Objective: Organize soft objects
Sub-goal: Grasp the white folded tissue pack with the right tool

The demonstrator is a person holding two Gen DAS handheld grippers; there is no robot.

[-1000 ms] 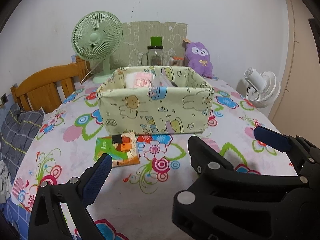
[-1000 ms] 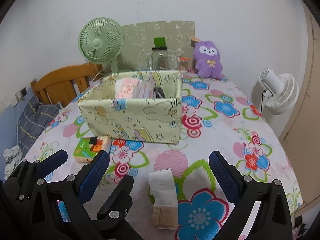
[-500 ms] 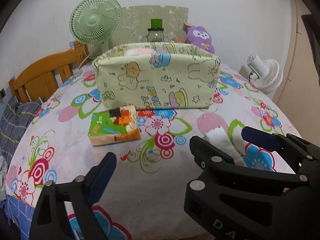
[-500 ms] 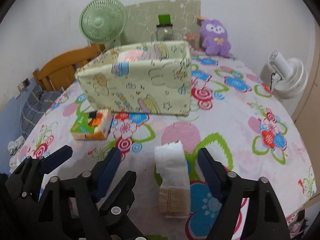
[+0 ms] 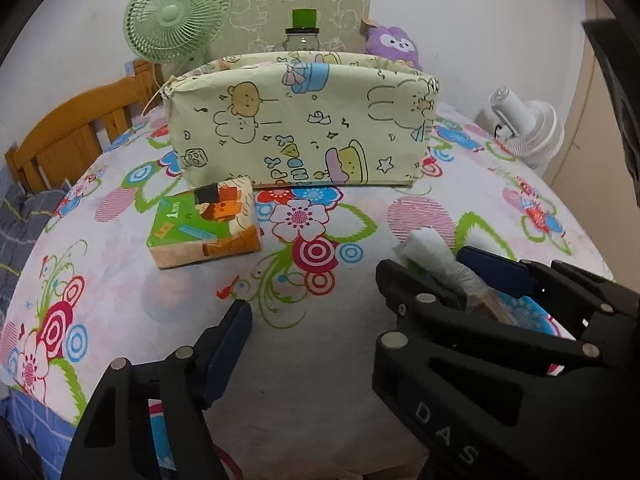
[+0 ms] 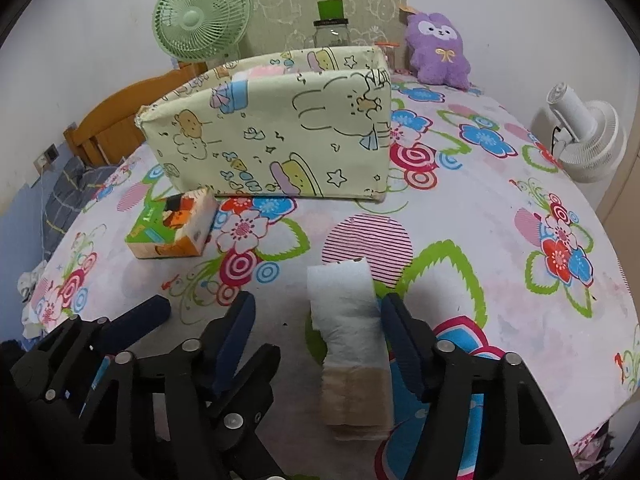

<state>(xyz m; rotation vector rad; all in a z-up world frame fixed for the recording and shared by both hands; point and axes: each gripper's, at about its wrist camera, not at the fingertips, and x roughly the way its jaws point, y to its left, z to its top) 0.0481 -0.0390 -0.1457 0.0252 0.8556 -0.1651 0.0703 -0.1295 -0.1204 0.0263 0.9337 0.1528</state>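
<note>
On the floral tablecloth [image 6: 500,216], your right gripper [image 6: 316,332] straddles the white tissue pack [image 6: 348,320]; its jaws have just been closing, the left pad not yet touching. Your left gripper [image 5: 316,300] stands half-open, empty. Squeeze, then lift toward the fabric bin [image 6: 272,148].
</note>
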